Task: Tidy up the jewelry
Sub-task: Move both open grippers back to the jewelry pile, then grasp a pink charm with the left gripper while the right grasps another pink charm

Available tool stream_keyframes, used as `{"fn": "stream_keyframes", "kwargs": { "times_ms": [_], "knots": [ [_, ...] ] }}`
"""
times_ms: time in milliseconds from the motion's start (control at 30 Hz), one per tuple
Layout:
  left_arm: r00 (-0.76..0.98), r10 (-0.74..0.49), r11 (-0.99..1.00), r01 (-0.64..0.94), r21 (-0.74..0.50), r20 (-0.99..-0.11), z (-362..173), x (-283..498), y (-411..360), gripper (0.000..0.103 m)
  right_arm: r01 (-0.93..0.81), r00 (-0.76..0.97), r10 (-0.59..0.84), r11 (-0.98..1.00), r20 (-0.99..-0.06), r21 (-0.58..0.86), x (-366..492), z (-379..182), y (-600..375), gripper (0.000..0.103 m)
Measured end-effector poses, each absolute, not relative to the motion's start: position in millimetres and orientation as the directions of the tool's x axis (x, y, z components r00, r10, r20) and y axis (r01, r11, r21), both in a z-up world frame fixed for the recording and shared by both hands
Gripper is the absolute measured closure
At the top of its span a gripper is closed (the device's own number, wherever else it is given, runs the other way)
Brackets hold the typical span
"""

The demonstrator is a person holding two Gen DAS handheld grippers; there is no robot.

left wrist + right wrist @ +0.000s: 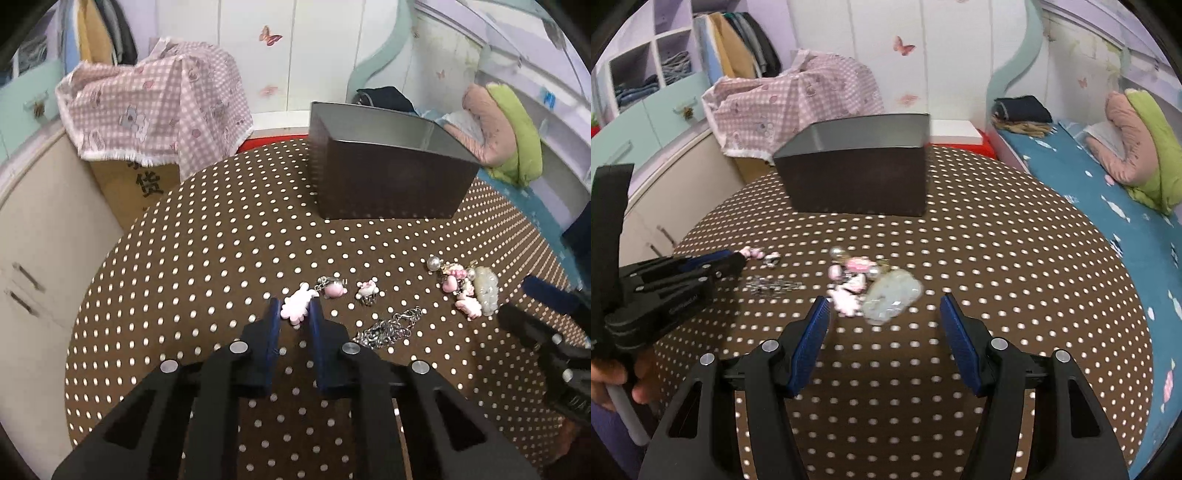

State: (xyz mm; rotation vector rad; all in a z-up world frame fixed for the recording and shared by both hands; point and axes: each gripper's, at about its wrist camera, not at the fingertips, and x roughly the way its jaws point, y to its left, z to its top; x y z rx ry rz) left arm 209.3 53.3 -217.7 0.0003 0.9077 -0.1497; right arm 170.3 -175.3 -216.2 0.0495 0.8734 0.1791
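Note:
My left gripper (294,308) is shut on a pale pink charm (296,303), low on the brown dotted tablecloth (221,240). Beside it lie a pink bead charm (333,288), a small white-pink charm (366,290), a silver chain (388,326) and a cluster of pearl and pink trinkets (461,286) with a pale green clip (487,289). An open dark box (388,177) stands at the far side. My right gripper (884,310) is open just short of the green clip (892,297) and the trinket cluster (851,275). The left gripper (731,262) shows at left there.
The box (857,177) is behind the jewelry in the right wrist view. A pink checked cloth (155,99) covers a carton beyond the table's left edge. A bed with blue sheet (1108,192) and pillows lies right. White cabinets (44,240) stand left.

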Motion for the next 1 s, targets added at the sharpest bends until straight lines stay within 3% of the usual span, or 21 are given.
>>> {"fn": "stream_keyframes", "kwargs": {
  "times_ms": [267,500,800,1000],
  "knots": [
    [0.626,-0.199,0.98,0.138,-0.143,-0.754,-200.1,190.1,70.8,0.089,-0.205,0.605,0.234,0.969,-0.761,0.135,175.6,-218.0,-155.4,0.069],
    [0.623,-0.248,0.969,0.165,-0.185,-0.742,-193.9,182.6,70.9,0.089,-0.218,0.59,0.23,0.968,-0.774,0.121,187.1,-224.6,-147.8,0.072],
    [0.619,-0.258,0.966,0.165,-0.198,-0.741,-192.2,176.0,68.7,0.089,-0.28,0.603,0.174,0.96,-0.779,-0.002,184.7,-223.8,-120.5,0.077],
    [0.621,-0.266,0.964,0.177,-0.198,-0.738,-190.1,174.9,66.8,0.089,-0.248,0.559,0.193,0.967,-0.806,0.06,192.1,-232.8,-130.1,0.083]
  ]
}}
